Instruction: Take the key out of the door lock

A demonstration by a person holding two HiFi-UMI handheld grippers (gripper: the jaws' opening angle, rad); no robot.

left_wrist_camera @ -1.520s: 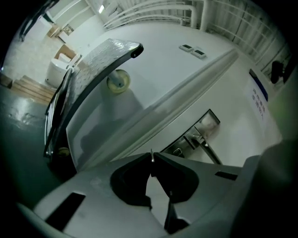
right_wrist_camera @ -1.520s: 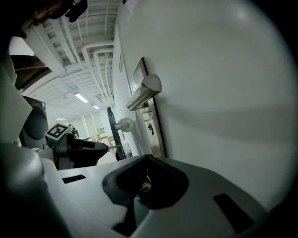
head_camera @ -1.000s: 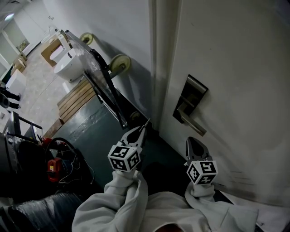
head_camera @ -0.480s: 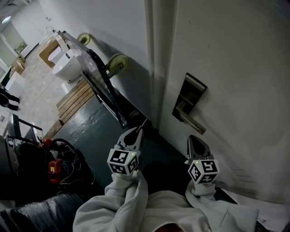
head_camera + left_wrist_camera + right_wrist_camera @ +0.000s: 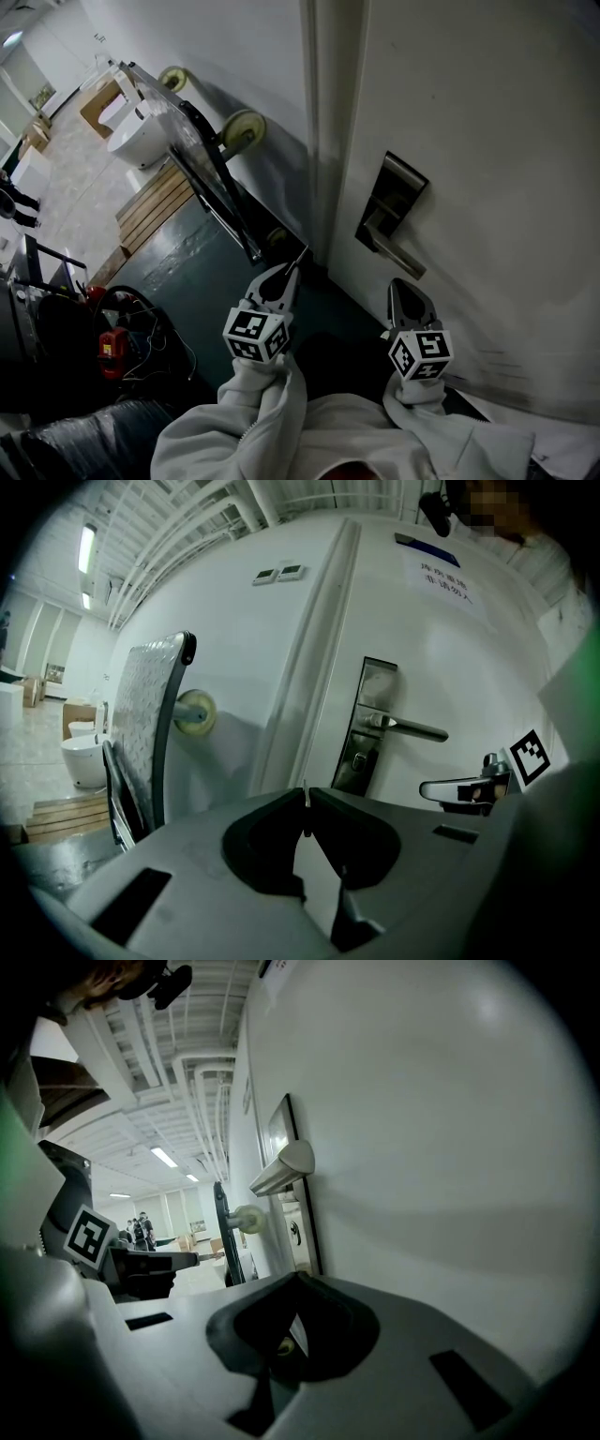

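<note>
A thin metal key (image 5: 306,797) sticks up between the pads of my left gripper (image 5: 307,806), which is shut on it. From the head view the key (image 5: 301,256) pokes out of the left gripper (image 5: 286,271), well short of the white door (image 5: 487,122). The steel lock plate (image 5: 394,199) with its lever handle (image 5: 397,253) is up and to the right. In the left gripper view the keyhole (image 5: 359,758) sits below the handle (image 5: 412,729), with nothing in it. My right gripper (image 5: 409,292) hangs below the handle, jaws together, holding nothing.
A hand truck (image 5: 200,155) with a tread plate and pale wheels (image 5: 246,128) leans on the wall left of the door frame (image 5: 323,122). Beyond it are a toilet (image 5: 139,139) and a wooden pallet (image 5: 159,202). A red tool (image 5: 112,347) and cables lie at the lower left.
Hardly anything: the view has shifted a little and the left gripper, still holding the key, sits slightly lower. The right gripper has stayed put.
</note>
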